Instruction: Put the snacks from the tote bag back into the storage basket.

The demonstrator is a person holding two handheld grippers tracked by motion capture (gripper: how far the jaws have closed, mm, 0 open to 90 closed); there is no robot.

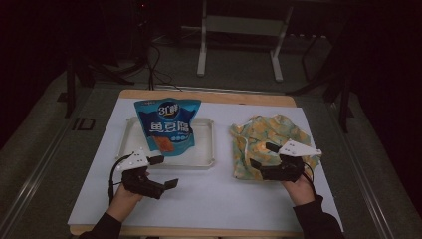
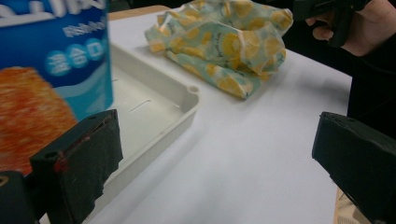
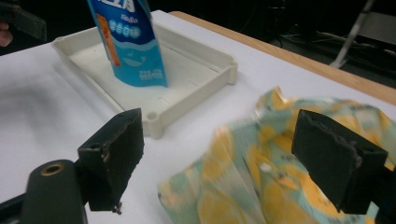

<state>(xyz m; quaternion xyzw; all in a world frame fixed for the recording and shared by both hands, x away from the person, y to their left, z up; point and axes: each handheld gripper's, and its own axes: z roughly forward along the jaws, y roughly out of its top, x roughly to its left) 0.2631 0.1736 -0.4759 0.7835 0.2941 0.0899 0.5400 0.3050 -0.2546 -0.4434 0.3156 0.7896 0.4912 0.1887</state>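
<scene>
Yellow-and-green patterned cloth [image 1: 271, 142] lies crumpled on the white table cover [image 1: 209, 194], on the right side, well apart from the table's near edge. The right gripper [image 1: 262, 155] hangs over the cloth's near left part with its jaws spread wide, one on each side of a raised fold and pinching nothing; in the right gripper view the cloth [image 3: 280, 186] sits between and below the two black pads.

My main worry is a shallow bite. The cloth is loose and bunched, so a closing pinch may catch only one thin layer, and the rest would slide out or drag flat across the cover. The cover could also get nipped along with the cloth if the jaws go too low, and it would wrinkle or lift.

The left gripper [image 1: 166, 172] waits over bare cover just in front of the white tray [image 1: 206, 144], jaws also spread and holding nothing. A blue snack bag [image 1: 167, 125] stands upright in that tray, leaning a little toward the back. It looks light and top-heavy, so a bump against the tray's near wall would likely tip it.

Nothing stands between the right gripper and the cloth. The tray sits near the cloth's left edge, apart from it, so a pull toward the left could sweep cloth against it.
</scene>
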